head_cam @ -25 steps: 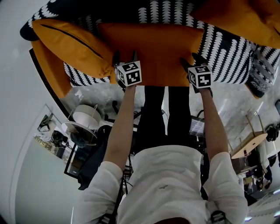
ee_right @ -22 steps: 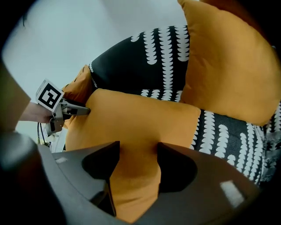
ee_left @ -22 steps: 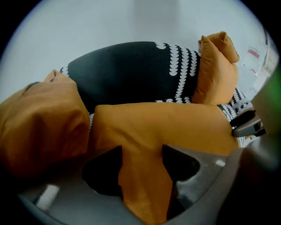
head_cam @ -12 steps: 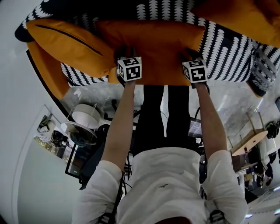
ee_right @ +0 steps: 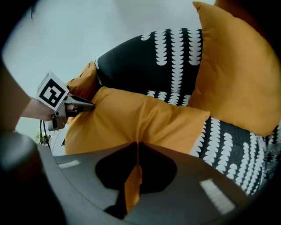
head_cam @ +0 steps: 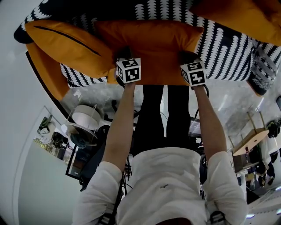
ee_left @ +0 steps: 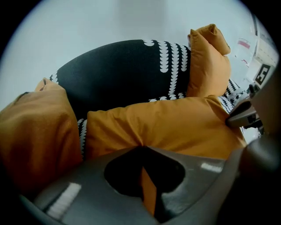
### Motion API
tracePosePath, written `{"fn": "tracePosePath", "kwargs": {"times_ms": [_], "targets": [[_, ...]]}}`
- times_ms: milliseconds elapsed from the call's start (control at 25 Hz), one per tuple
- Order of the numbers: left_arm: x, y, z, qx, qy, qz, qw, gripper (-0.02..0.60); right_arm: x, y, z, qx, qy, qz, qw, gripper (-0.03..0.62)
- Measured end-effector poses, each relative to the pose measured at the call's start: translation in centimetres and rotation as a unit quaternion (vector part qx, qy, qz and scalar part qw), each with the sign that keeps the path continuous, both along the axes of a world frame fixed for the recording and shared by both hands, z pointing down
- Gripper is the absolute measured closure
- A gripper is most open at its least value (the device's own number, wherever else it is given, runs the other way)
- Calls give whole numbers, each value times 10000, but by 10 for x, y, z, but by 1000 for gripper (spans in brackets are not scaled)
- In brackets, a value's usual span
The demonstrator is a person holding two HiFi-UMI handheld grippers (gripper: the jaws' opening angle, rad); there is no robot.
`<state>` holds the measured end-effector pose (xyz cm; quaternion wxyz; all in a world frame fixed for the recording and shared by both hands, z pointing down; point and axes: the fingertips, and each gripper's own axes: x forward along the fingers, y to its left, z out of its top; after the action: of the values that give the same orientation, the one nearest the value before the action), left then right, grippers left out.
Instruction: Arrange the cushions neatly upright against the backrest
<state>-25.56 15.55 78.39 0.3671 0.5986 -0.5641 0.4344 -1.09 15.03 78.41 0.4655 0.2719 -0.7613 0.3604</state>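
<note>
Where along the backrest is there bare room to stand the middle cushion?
Bare backrest shows behind the middle cushion, bordered by the left cushion and the upright right cushion. Its two ends are crowded.

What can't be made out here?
- Head view: marker cubes hide where left gripper and right gripper, its jaws just closed, pinch the flat orange fabric cushion.
- Gripper views: gripper bodies cover the cushion's near edge.
- Head view: top edge crops black patterned sofa's backrest.

Orange cushion (head_cam: 66, 41) crowds the left; backrest (head_cam: 167, 11) apparently blocks beyond.
</note>
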Motion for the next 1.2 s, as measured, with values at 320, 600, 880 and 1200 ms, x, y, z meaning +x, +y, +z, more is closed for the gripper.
{"fn": "tracePosePath", "kwargs": {"times_ms": [320, 600, 880, 1200], "targets": [[1, 9, -28, 259, 157, -268, 9992, 575, 4, 9, -25, 151, -134, -165, 9997, 562], [10, 7, -49, 503, 350, -266, 9978, 576, 14, 4, -56, 534, -81, -113, 9985, 562], [23, -14, -87, 851, 613, -413, 9936, 575, 23, -26, -114, 1300, -124, 42, 9914, 562], [20, -73, -152, 1733, 736, -495, 9809, 575, 20, -83, -181, 2226, -252, 149, 9745, 563]]}}
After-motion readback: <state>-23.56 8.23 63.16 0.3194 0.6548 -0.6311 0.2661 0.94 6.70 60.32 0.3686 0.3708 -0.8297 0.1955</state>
